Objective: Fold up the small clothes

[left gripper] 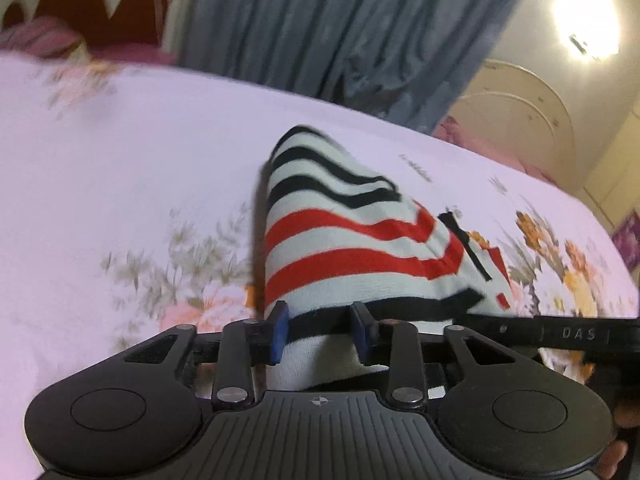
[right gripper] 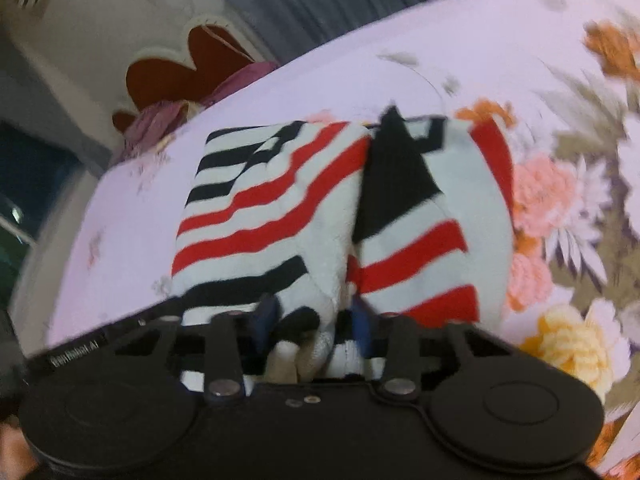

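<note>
A: Being pinched at its near hem, the garment (left gripper: 352, 240) is kept taut. The left gripper (left gripper: 320, 330) is being closed on one stretch of that hem, cloth bunching between its blue pads (left gripper: 279, 330).

B: And the right gripper (right gripper: 310, 322)?

A: Cloth is being squeezed between its jaws too, a thicker wad of it, though blur is hiding the exact contact. A hold at two points along one edge is judged to be meant for carrying the hem over as a straight line rather than a sagging one.

B: Where is the garment being kept?

A: On the bed (left gripper: 120, 168), over the floral sheet, its striped body lying beyond both grippers. In the right view it is seen already doubled, two panels meeting at a dark central seam; the flat surface is being used so the layers stay aligned.

B: Farther off?

A: A grey curtain (left gripper: 304, 28) is hanging behind the bed, well apart.
</note>
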`<state>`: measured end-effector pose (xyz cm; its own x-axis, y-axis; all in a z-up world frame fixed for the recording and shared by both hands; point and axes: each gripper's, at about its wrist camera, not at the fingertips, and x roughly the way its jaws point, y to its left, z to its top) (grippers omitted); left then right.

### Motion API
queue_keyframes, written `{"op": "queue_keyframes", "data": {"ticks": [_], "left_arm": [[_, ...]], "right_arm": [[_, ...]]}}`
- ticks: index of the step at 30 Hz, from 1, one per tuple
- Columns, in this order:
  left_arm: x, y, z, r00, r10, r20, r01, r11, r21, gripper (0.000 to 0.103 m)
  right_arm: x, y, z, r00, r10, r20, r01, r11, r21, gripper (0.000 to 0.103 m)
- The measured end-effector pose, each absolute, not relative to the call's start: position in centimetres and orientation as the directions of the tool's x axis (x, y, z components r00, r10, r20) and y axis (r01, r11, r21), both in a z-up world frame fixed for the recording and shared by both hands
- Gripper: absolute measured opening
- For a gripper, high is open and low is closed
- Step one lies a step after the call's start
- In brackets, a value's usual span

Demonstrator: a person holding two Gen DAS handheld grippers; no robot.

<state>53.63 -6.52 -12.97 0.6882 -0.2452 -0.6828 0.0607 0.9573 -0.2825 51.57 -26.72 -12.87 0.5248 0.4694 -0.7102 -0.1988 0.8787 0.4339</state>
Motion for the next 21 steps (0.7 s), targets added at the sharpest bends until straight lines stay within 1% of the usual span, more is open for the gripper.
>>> {"op": "queue_keyframes", "data": {"ticks": [1, 3, 5, 7, 8, 9, 11, 13, 15, 16, 17, 18, 21], "left_arm": [[53.5, -6.8, -12.6, 0.697, -0.255, -0.67, 0.082, 0.957, -0.278, 0.029], [53.0, -7.5, -11.6, 0.712, -0.303, -0.634, 0.147, 0.947, -0.287, 0.029], [52.8, -8.6, -11.1, 0.702, -0.35, -0.62, 0.209, 0.934, -0.29, 0.029], [53.3, -10.6, -11.4, 0.659, -0.375, -0.653, 0.263, 0.927, -0.267, 0.029], [53.7, -11.8, -12.0, 0.633, -0.357, -0.687, 0.277, 0.933, -0.23, 0.028], [54.1, -12.7, -12.4, 0.615, -0.347, -0.708, 0.291, 0.935, -0.205, 0.028], [54.5, -13.6, -12.3, 0.599, -0.349, -0.72, 0.308, 0.931, -0.195, 0.028], [54.6, -13.9, -11.8, 0.585, -0.346, -0.733, 0.328, 0.928, -0.176, 0.028], [54.7, -13.3, -11.1, 0.579, -0.374, -0.724, 0.341, 0.918, -0.201, 0.029], [54.9, -12.5, -10.7, 0.586, -0.399, -0.705, 0.337, 0.912, -0.236, 0.029], [55.1, -11.7, -10.4, 0.602, -0.414, -0.683, 0.325, 0.908, -0.264, 0.029], [55.5, -11.1, -10.2, 0.62, -0.415, -0.667, 0.314, 0.909, -0.274, 0.029], [57.2, -10.6, -10.8, 0.635, -0.393, -0.666, 0.287, 0.919, -0.269, 0.029]], "right_arm": [[50.9, -26.3, -11.9, 0.555, 0.449, -0.7, -0.228, 0.891, 0.392, 0.021], [48.5, -25.7, -9.3, 0.643, 0.411, -0.646, -0.301, 0.912, 0.28, 0.021], [46.0, -26.1, -7.2, 0.706, 0.373, -0.602, -0.328, 0.925, 0.189, 0.021], [44.4, -27.1, -7.4, 0.734, 0.314, -0.601, -0.306, 0.945, 0.121, 0.021], [44.4, -27.5, -8.4, 0.733, 0.271, -0.623, -0.278, 0.956, 0.088, 0.021], [45.1, -28.2, -10.2, 0.705, 0.247, -0.665, -0.24, 0.965, 0.104, 0.021], [46.4, -30.2, -13.2, 0.641, 0.259, -0.722, -0.15, 0.965, 0.213, 0.022], [46.5, -31.1, -13.3, 0.637, 0.294, -0.713, -0.135, 0.953, 0.272, 0.023], [46.5, -31.6, -12.4, 0.638, 0.317, -0.702, -0.152, 0.945, 0.289, 0.028], [46.8, -32.0, -11.9, 0.651, 0.319, -0.689, -0.144, 0.943, 0.3, 0.033], [47.1, -32.5, -11.5, 0.67, 0.319, -0.671, -0.127, 0.939, 0.32, 0.049], [47.8, -33.2, -11.4, 0.684, 0.324, -0.653, -0.102, 0.93, 0.354, 0.052], [51.2, -34.5, -11.8, 0.669, 0.34, -0.661, -0.044, 0.906, 0.421, 0.05]]}}
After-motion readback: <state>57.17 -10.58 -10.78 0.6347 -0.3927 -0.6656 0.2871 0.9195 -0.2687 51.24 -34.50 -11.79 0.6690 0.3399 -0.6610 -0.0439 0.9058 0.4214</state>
